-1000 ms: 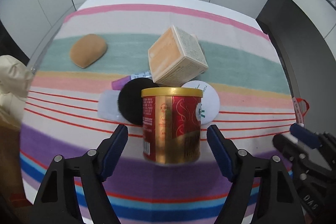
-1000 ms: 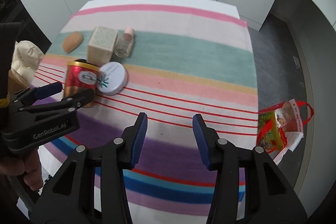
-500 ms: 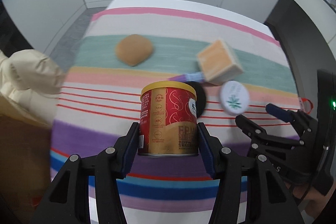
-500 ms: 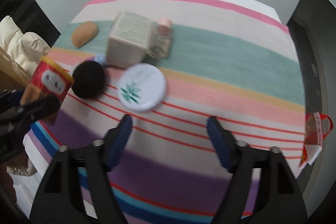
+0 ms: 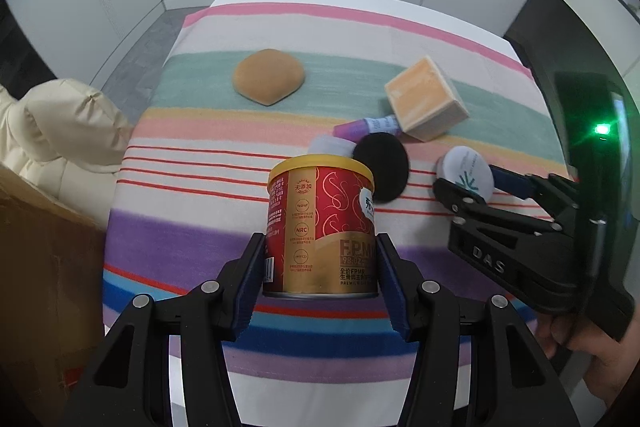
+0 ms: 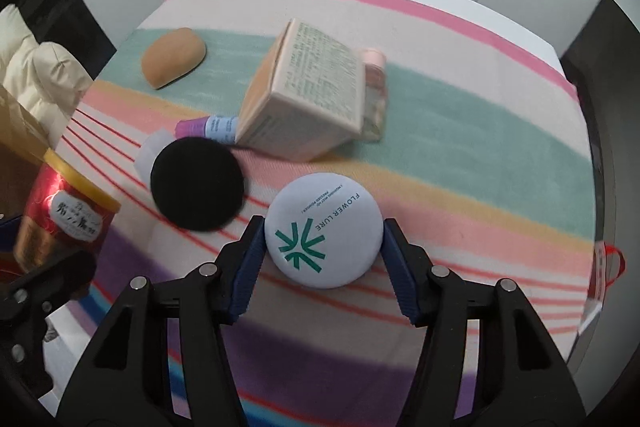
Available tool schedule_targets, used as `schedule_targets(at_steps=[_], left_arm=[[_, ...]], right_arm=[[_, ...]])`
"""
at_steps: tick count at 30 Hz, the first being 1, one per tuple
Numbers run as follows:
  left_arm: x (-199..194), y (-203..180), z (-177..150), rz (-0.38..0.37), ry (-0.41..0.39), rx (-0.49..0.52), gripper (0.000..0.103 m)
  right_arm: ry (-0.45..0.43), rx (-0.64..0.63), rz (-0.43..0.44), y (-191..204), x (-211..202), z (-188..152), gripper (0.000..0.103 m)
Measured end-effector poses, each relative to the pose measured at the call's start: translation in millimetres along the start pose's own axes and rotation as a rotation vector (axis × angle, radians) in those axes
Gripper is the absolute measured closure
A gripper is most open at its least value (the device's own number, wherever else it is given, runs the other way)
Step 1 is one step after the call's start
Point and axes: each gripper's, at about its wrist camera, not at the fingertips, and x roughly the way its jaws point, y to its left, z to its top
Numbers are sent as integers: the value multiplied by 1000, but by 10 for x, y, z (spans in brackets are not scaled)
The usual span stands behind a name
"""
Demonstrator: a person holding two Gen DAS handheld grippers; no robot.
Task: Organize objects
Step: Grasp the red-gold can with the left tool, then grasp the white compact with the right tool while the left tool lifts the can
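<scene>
My left gripper [image 5: 320,241] is shut on a red and gold can [image 5: 320,211] and holds it upright above the striped cloth [image 5: 200,239]. The same can [image 6: 60,223] shows at the left of the right wrist view. My right gripper [image 6: 322,241] straddles a round white compact [image 6: 322,227] with a green logo that lies on the cloth. Its jaws are closing and both blue pads touch the compact's sides. In the left wrist view, the right gripper [image 5: 472,183] sits at the compact [image 5: 464,171], to the right of the can.
Behind lie a black round puff [image 6: 196,185] on a white lid [image 6: 154,147], a purple tube [image 6: 208,126], a tilted beige box [image 6: 308,103], a pink-capped bottle [image 6: 374,87] and a tan sponge [image 6: 174,57]. A cream jacket [image 5: 60,131] and a cardboard box [image 5: 40,267] stand left of the table.
The left gripper closed on the can and carried it left, away from the puff and box. The right gripper moved in over the compact, spread wide, then narrowed around it.
</scene>
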Motion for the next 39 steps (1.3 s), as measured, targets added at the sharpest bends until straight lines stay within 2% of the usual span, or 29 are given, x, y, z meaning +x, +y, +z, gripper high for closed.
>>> schedule_targets(at_steps=[4, 15, 19, 27, 32, 39], left_arm=[[-160, -87, -21, -6, -19, 11, 49], [-783, -309, -113, -24, -99, 31, 49], [-1054, -397, -197, -36, -138, 54, 49], [-1530, -462, -402, -26, -226, 80, 49], [-1658, -478, -561, -64, -269, 119, 49], [-1771, -436, -546, -100, -304, 113, 49]], right_arm=[[-6, 52, 22, -81, -254, -126, 43], [-51, 141, 10, -381, -1119, -383, 43], [-95, 147, 25, -415, -1488, -473, 43], [-141, 143, -6, -378, -2107, -726, 43], [-165, 159, 19, -383, -2315, -867, 43], [-214, 108, 10, -261, -2431, -851, 43]])
